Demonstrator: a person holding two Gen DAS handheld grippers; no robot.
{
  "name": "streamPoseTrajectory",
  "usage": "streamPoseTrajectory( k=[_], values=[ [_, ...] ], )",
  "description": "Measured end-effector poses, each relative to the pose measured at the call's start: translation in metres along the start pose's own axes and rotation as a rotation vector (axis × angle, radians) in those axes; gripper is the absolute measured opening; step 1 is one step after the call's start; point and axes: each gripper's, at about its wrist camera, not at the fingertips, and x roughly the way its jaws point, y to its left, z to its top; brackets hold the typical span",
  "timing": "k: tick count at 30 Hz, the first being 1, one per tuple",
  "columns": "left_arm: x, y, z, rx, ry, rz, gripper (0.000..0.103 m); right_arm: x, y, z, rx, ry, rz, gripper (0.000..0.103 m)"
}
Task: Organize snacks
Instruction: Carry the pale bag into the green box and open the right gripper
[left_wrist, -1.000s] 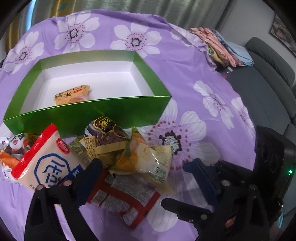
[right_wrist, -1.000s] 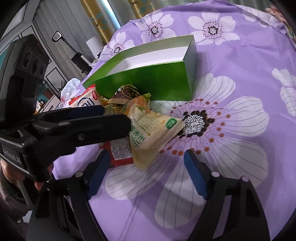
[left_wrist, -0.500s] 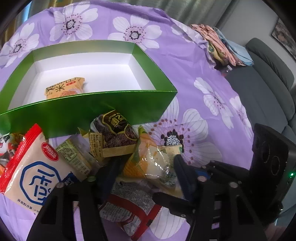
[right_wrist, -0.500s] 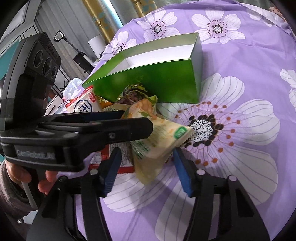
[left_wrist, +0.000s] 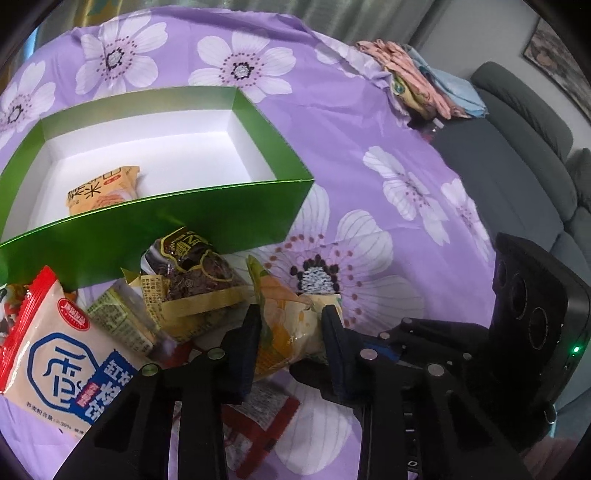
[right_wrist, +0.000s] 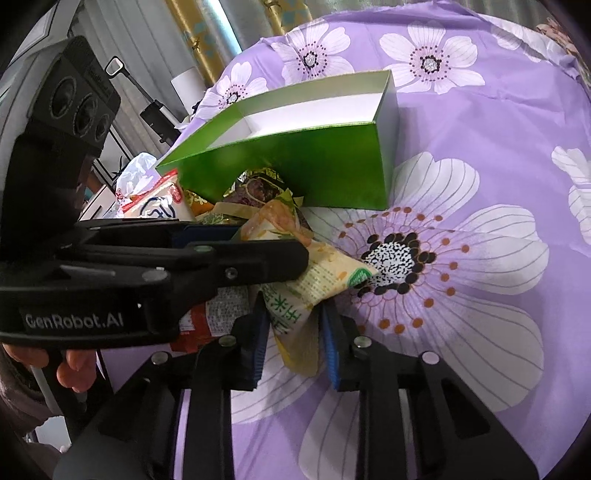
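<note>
A yellow-green snack packet lies on the purple flowered cloth, in front of the green box. My left gripper is closing, and its pads press on the packet's upper part. My right gripper is closing too, its blue pads squeezing the packet's lower end. In the right wrist view the left gripper crosses from the left over the packet. One orange packet lies inside the box.
A dark brown packet, a white, red and blue bag and a red-and-white packet are piled beside the held one. Folded clothes and a grey sofa lie past the cloth's far right edge.
Both grippers went from wide open to pinched on the yellow-green packet. The left gripper moved in a little toward the packet; the right one kept its place.
</note>
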Motion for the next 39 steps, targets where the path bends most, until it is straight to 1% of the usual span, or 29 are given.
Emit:
streamPoseTrajectory(
  k=[4, 8, 12, 15, 18, 21, 26, 30, 31, 32, 33, 34, 35, 39],
  values=[
    [-0.012, -0.008, 0.001, 0.015, -0.026, -0.016, 0.033, -0.012, 0.005, 0.002, -0.016, -0.02, -0.011, 0.026],
    [-0.027, -0.013, 0.008, 0.028, -0.067, -0.022, 0.033, -0.025, 0.012, 0.011, -0.039, -0.051, -0.021, 0.026],
    [-0.043, -0.013, 0.022, 0.035, -0.117, -0.009, 0.033, -0.031, 0.02, 0.03, -0.08, -0.087, -0.026, 0.026],
    [-0.054, -0.006, 0.038, 0.031, -0.157, 0.012, 0.033, -0.03, 0.025, 0.051, -0.112, -0.115, -0.022, 0.026],
    [-0.063, 0.008, 0.055, 0.011, -0.197, 0.041, 0.033, -0.022, 0.029, 0.074, -0.146, -0.137, -0.015, 0.026],
    [-0.065, 0.023, 0.067, -0.018, -0.219, 0.063, 0.033, -0.011, 0.034, 0.096, -0.168, -0.142, -0.01, 0.026],
    [-0.057, 0.049, 0.085, -0.066, -0.222, 0.108, 0.033, 0.015, 0.035, 0.123, -0.182, -0.128, -0.01, 0.028],
    [-0.048, 0.061, 0.094, -0.092, -0.224, 0.15, 0.033, 0.032, 0.037, 0.138, -0.175, -0.112, -0.031, 0.03],
    [-0.045, 0.064, 0.097, -0.103, -0.223, 0.163, 0.036, 0.037, 0.036, 0.141, -0.175, -0.108, -0.04, 0.032],
    [-0.044, 0.066, 0.098, -0.11, -0.224, 0.171, 0.041, 0.039, 0.036, 0.143, -0.176, -0.108, -0.053, 0.037],
    [-0.043, 0.07, 0.099, -0.123, -0.226, 0.184, 0.063, 0.04, 0.035, 0.143, -0.175, -0.114, -0.075, 0.046],
    [-0.043, 0.075, 0.099, -0.141, -0.23, 0.203, 0.087, 0.041, 0.035, 0.142, -0.172, -0.118, -0.092, 0.05],
    [-0.045, 0.077, 0.098, -0.152, -0.237, 0.211, 0.093, 0.041, 0.032, 0.141, -0.165, -0.119, -0.101, 0.055],
    [-0.059, 0.088, 0.091, -0.187, -0.263, 0.227, 0.094, 0.031, 0.018, 0.134, -0.109, -0.124, -0.098, 0.056]
  ],
)
